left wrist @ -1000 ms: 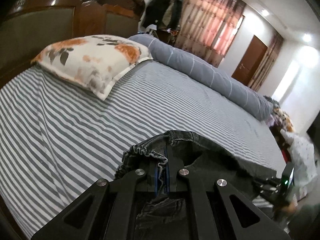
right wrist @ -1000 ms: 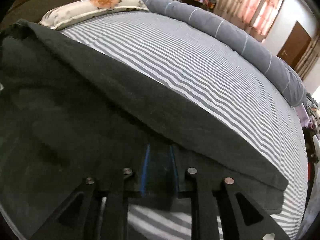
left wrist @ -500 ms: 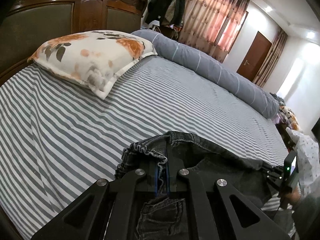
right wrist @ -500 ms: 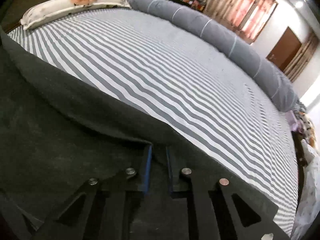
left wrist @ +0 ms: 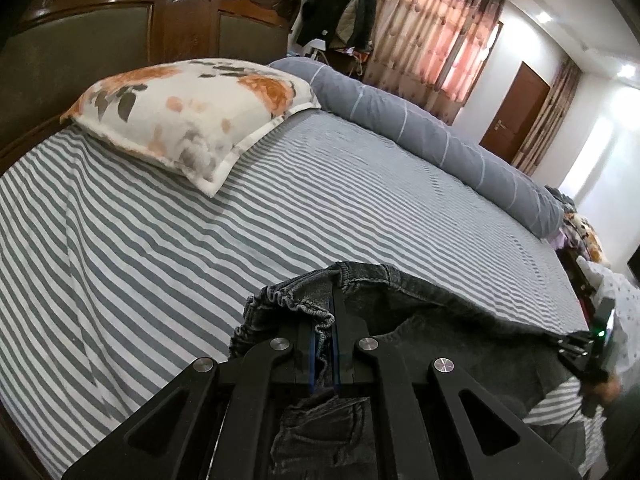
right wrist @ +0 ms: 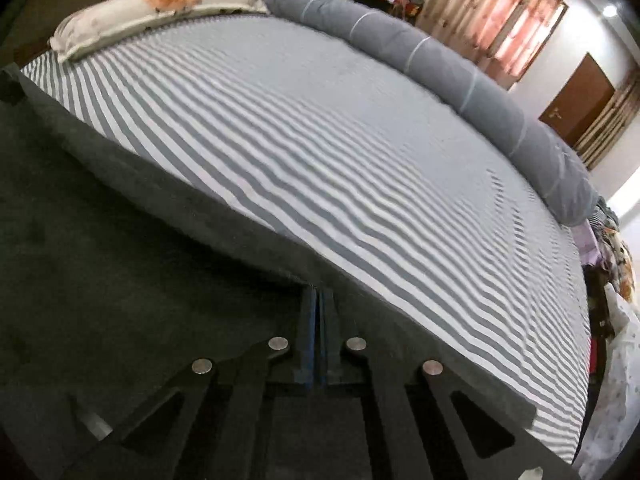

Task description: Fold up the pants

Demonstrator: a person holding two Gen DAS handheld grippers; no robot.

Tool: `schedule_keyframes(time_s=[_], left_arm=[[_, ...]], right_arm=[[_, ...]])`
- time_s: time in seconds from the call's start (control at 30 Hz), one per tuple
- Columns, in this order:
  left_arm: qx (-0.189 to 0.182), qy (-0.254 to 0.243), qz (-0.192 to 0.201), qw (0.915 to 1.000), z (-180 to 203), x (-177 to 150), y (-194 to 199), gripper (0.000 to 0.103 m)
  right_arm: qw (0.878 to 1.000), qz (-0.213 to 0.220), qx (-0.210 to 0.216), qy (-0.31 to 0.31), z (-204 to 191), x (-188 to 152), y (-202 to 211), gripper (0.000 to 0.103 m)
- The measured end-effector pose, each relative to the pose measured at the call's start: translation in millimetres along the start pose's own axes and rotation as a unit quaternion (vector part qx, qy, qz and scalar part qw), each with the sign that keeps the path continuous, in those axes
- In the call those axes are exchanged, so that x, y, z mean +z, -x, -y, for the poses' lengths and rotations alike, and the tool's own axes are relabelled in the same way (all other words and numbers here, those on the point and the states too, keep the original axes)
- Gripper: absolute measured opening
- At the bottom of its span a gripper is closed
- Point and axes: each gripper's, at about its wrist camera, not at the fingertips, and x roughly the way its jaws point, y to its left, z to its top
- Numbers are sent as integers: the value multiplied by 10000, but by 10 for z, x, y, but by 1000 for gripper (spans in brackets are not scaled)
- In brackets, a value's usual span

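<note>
Left wrist: pants (left wrist: 432, 320) near bed (left wrist: 120, 240) edge

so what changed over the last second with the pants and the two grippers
The right gripper closed: its fingers stood apart over the pants edge and are now pinched on it. Its view also swung, so more of the striped bed sheet shows beyond the fabric. The left gripper stayed clamped on the elastic waistband, with the pillow and grey bolster lying as before.
</note>
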Motion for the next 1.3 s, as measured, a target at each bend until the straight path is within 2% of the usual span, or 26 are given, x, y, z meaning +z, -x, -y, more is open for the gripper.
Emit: schedule_keyframes(time_s=[0.17, 0.3, 0.4, 0.47, 0.6, 0.7, 0.8, 0.87, 0.97, 1.13, 1.17, 1.2, 1.3], left_arm=[[-169, -53, 17, 9998, 24, -64, 255, 6], [-210, -212, -39, 9995, 48, -206, 501, 6], [-297, -341, -206, 9988, 38, -381, 630, 6], [-199, -537, -262, 9980, 76, -518, 698, 6], [-211, -466, -250, 9984, 108, -681, 832, 6], [-268, -448, -154, 9985, 146, -658, 925, 6], [-318, -349, -109, 9988, 143, -564, 958, 6], [-375, -230, -68, 9990, 107, -477, 953, 6], [-400, -125, -58, 9991, 61, -398, 901, 7], [-432, 16, -105, 9990, -31, -329, 776, 7], [-432, 16, -114, 9990, -44, -324, 761, 7], [-449, 20, -111, 9989, -60, -320, 752, 7], [-441, 19, -113, 9990, -93, -306, 723, 7]], right_arm=[[9999, 120, -68, -52, 31, -207, 618, 0], [9993, 87, -335, -128, 18, -493, 1044, 0], [9982, -114, -112, -580, 66, -819, 1234, 0], [9980, -234, -122, -577, -17, -1018, 1265, 0], [9975, -216, 128, -668, -171, -1160, 1249, 0], [9989, -20, 126, -446, -375, -1083, 1188, 4], [9982, 202, 158, -544, -513, -938, 1034, 10], [9985, 340, -53, -415, -617, -826, 918, 18], [9971, 522, -522, 175, -848, -685, 712, 22], [9829, 793, -1353, 964, -1138, -608, 371, 30], [9810, 814, -1445, 1004, -1148, -590, 312, 36], [9804, 812, -1448, 1059, -1152, -574, 244, 37], [9703, 836, -1795, 1392, -1166, -564, 33, 38]])
